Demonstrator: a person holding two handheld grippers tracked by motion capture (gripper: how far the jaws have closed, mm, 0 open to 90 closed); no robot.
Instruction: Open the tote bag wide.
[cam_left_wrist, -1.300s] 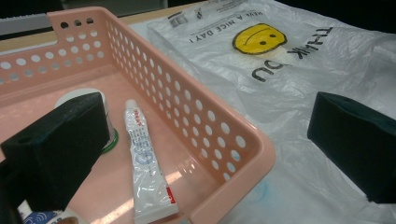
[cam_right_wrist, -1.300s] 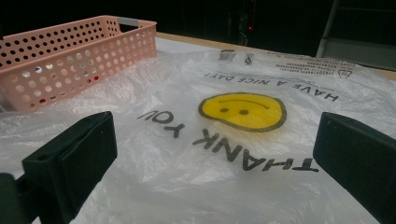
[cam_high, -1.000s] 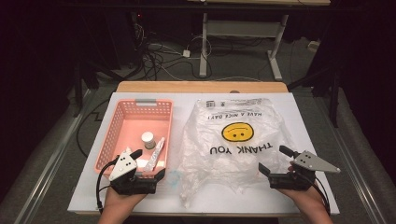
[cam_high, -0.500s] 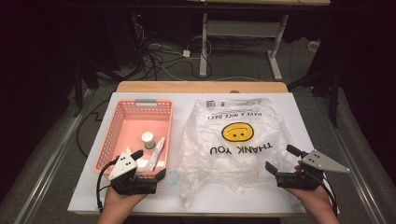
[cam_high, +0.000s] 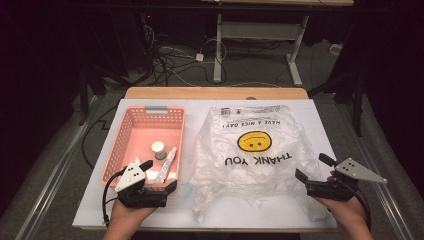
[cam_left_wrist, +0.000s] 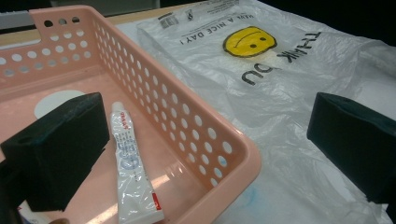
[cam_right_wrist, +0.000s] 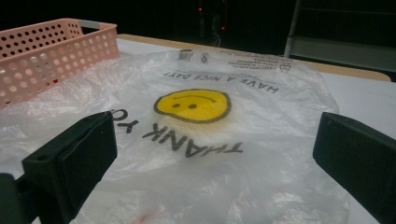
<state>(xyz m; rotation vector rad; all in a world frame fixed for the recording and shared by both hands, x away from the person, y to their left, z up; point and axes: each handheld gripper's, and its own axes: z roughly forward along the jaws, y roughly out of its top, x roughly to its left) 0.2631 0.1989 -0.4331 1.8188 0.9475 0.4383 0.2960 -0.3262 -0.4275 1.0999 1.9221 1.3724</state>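
Observation:
A pink perforated basket (cam_high: 114, 150) sits on the left of the white tabletop. In it lie a white toothpaste tube (cam_high: 166, 162) (cam_left_wrist: 130, 168) and a small white-lidded jar (cam_high: 158, 149) (cam_left_wrist: 49, 100). Beside it a clear plastic bag (cam_high: 255, 165) (cam_right_wrist: 201, 140) lies flat, printed with a yellow smiley and "THANK YOU". My left gripper (cam_high: 159, 175) (cam_left_wrist: 205, 149) is open, straddling the basket's near right corner (cam_left_wrist: 233, 149), one jaw inside by the tube and one over the bag. My right gripper (cam_high: 314, 167) (cam_right_wrist: 215, 163) is open at the bag's near right edge, holding nothing.
The white tabletop (cam_high: 345, 130) has bare surface right of the bag and along its near edge. A wooden strip (cam_high: 215, 93) runs along the far side. Beyond it are a dark floor, cables and desk legs (cam_high: 218, 50).
My right gripper has shifted a little to the right, toward the bag's near right edge. The left gripper, the basket and the bag have stayed put.

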